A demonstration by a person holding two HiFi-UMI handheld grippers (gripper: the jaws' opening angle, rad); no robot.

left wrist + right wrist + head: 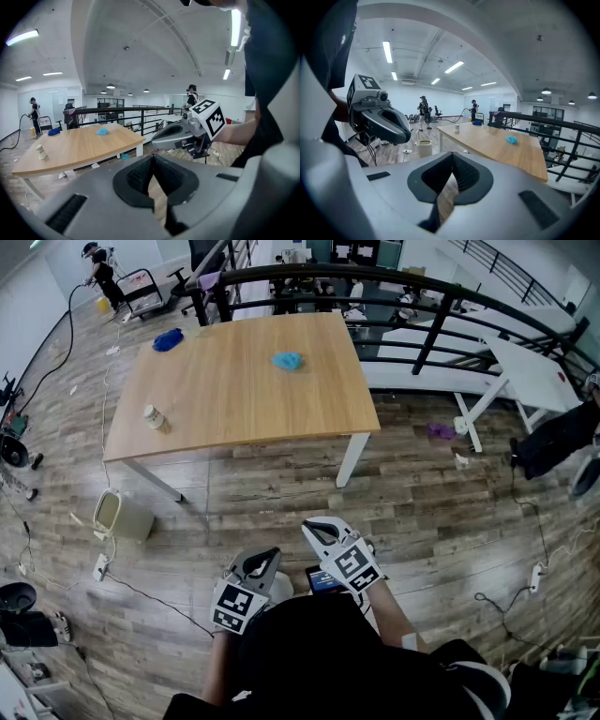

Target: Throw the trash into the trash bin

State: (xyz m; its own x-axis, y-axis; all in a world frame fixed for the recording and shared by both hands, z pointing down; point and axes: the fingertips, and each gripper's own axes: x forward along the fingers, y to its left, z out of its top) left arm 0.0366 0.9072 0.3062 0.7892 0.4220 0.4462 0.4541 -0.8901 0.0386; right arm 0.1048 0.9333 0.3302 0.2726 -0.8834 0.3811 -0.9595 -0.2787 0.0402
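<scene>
A light blue crumpled piece of trash (287, 361) (102, 132) (512, 139) lies on the wooden table (234, 399), toward its far side. A small pale cup (153, 416) (41, 151) (456, 130) stands near the left edge, and a dark blue wad (168, 339) (477, 123) lies at the far left corner. The pale trash bin (120, 515) (424, 147) stands on the floor left of the table. My left gripper (265, 557) (152, 157) and right gripper (314, 527) (452, 154) are held close to my body, well short of the table, both shut and empty.
A black railing (394, 282) runs behind the table, with white tables (525, 367) to the right. A purple scrap (441, 430) lies on the floor by a white leg. Cables and a power strip (100, 566) trail across the wood floor. A person (103, 277) stands far back left.
</scene>
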